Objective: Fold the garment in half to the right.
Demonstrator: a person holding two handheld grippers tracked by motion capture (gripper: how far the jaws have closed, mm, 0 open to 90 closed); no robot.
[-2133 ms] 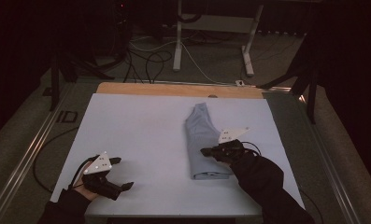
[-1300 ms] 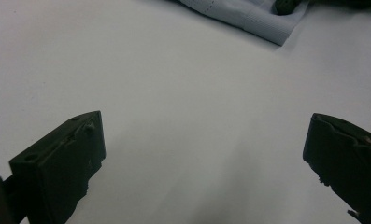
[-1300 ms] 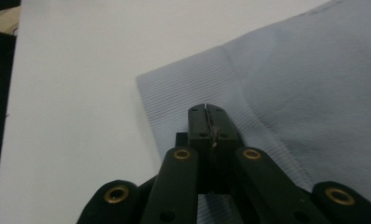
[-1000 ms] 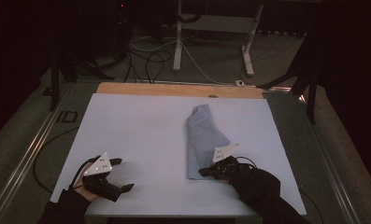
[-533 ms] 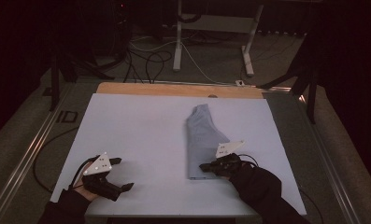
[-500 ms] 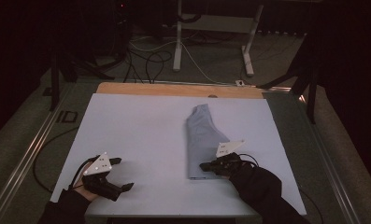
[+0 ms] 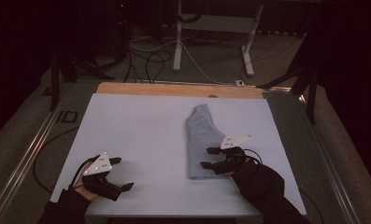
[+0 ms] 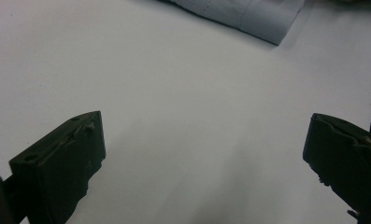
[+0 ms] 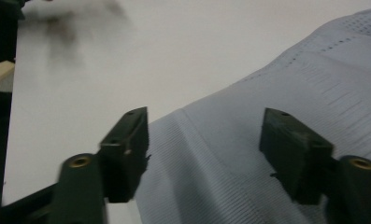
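A pale blue folded garment (image 7: 203,142) lies on the white table (image 7: 141,135), right of the middle, its long side running away from the person. My right gripper (image 7: 210,157) hovers over the garment's near end; its jaws have just been opening and now stand open with only the cloth (image 9: 276,168) lying flat beneath them, nothing pinched. My left gripper (image 7: 122,173) rests open near the table's front left corner, jaws wide apart above bare table (image 8: 188,140). A ribbed corner of the garment (image 8: 262,18) lies farther off in the left gripper view.
A wooden strip (image 7: 178,89) borders the table's far edge. Metal rails (image 7: 29,154) run along both sides. Beyond the table stand a white stand's legs (image 7: 178,42) and loose cables on the floor (image 7: 146,60).
My right gripper has let go of the garment's near end, its jaws spreading apart, and has lifted slightly. The garment lies flat. The left gripper has stayed still.
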